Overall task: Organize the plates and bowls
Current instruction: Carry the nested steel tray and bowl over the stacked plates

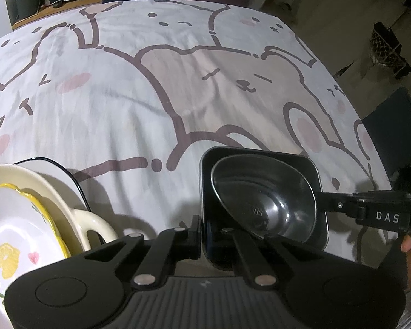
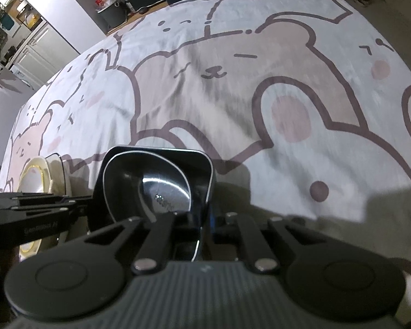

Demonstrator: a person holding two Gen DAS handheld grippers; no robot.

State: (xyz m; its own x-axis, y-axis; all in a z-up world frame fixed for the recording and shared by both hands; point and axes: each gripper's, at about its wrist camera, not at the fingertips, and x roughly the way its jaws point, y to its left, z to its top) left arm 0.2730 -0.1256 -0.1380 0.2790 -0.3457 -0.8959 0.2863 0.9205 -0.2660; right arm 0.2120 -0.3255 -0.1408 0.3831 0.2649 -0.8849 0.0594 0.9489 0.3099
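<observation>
The table (image 1: 156,104), under a cloth printed with bears and rabbits, carries two groups of dishes. To the left sits a stack of pale crockery: a cream dish with a handle (image 1: 76,213), a plate with a dark rim (image 1: 68,175) beneath it and a yellow-edged plate with a lemon print (image 1: 16,235) on top. These look like ceramic, so heavy, stiff and likely to chip if knocked together. Just beside the stack, toward the right, a dark square dish (image 1: 263,161) holds a shiny metal bowl (image 1: 268,200) that lies tilted inside it. The metal bowl should be light and hard, but smooth and slippery, so its thin rim is the sensible place to grip. The left claw (image 1: 202,235) is clamped on the near wall of the square dish. The right claw (image 2: 202,233) is closed at the opposite edge, apparently pinching the bowl's rim together with the dish wall, though exactly what lies between its fingers is hard to make out.
</observation>
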